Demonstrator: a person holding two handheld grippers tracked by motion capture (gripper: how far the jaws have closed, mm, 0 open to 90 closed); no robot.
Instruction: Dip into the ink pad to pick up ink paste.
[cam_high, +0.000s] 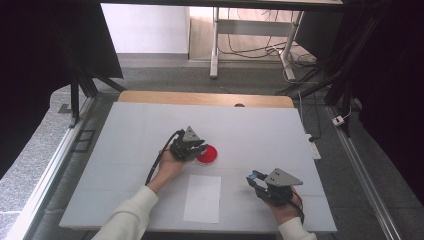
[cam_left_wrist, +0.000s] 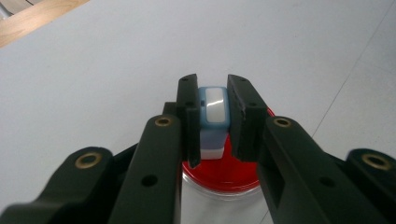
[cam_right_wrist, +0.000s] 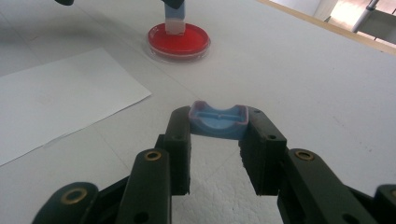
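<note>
My left gripper (cam_left_wrist: 213, 86) is shut on a small blue and white block (cam_left_wrist: 213, 112), held upright with its white lower end down on a round red dish (cam_left_wrist: 224, 175). In the high view this gripper (cam_high: 200, 147) is over the dish (cam_high: 210, 156) near the table's middle. From the right gripper view the block (cam_right_wrist: 175, 21) stands on the dish (cam_right_wrist: 180, 39) farther off. My right gripper (cam_right_wrist: 218, 114) is shut on a shallow blue cap (cam_right_wrist: 218, 122) with a pinkish rim. It hovers near the front right (cam_high: 256, 179).
A white sheet of paper (cam_high: 202, 197) lies flat at the front, between my two hands, also seen as the sheet (cam_right_wrist: 56, 98). The white board (cam_high: 125, 145) covers the table; a wooden edge (cam_high: 200, 97) shows at the back. Stands and cables are on the floor beyond.
</note>
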